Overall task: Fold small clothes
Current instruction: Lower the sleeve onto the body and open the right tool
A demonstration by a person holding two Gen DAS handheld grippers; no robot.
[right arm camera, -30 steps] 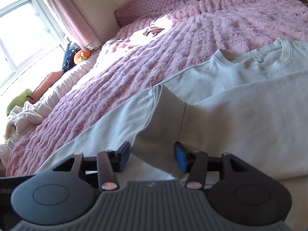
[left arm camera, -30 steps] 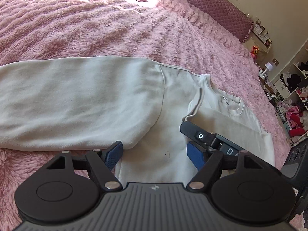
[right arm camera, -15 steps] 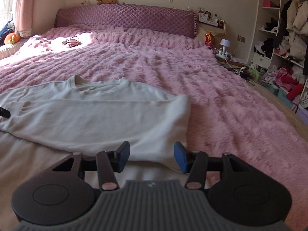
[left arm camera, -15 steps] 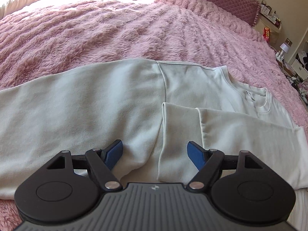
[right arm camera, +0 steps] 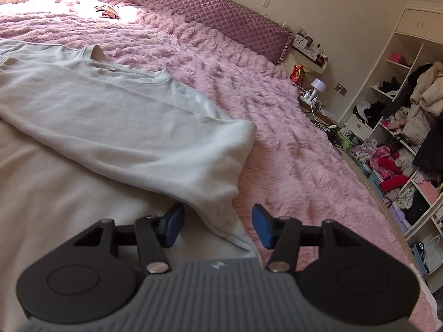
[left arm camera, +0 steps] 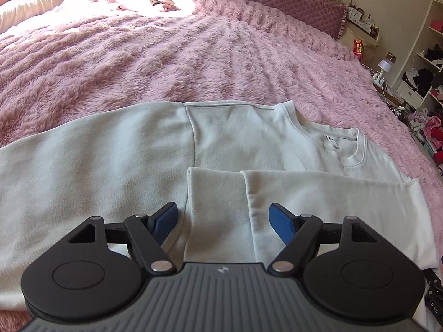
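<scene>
A pale grey-white sweatshirt [left arm camera: 243, 138] lies flat on the pink fluffy bedspread [left arm camera: 166, 63]. Its right sleeve is folded across the chest, with the cuff [left arm camera: 216, 193] lying just ahead of my left gripper [left arm camera: 224, 221], which is open and empty above the cloth. The other sleeve [left arm camera: 83, 171] stretches out to the left. In the right wrist view the sweatshirt [right arm camera: 110, 121] fills the left, and my right gripper [right arm camera: 217, 225] is open and empty over the folded shoulder at the garment's right edge [right arm camera: 224, 207].
A quilted purple headboard [right arm camera: 221, 19] runs along the far side of the bed. A small item [left arm camera: 163, 1] lies in the sun patch. Open shelves full of clothes [right arm camera: 401, 138] and a bedside ledge with a lamp [right arm camera: 317, 85] stand to the right.
My right gripper has let go of the sleeve cuff and swung right to the garment's right edge. The sleeve now lies folded across the chest. My left gripper has pulled back slightly.
</scene>
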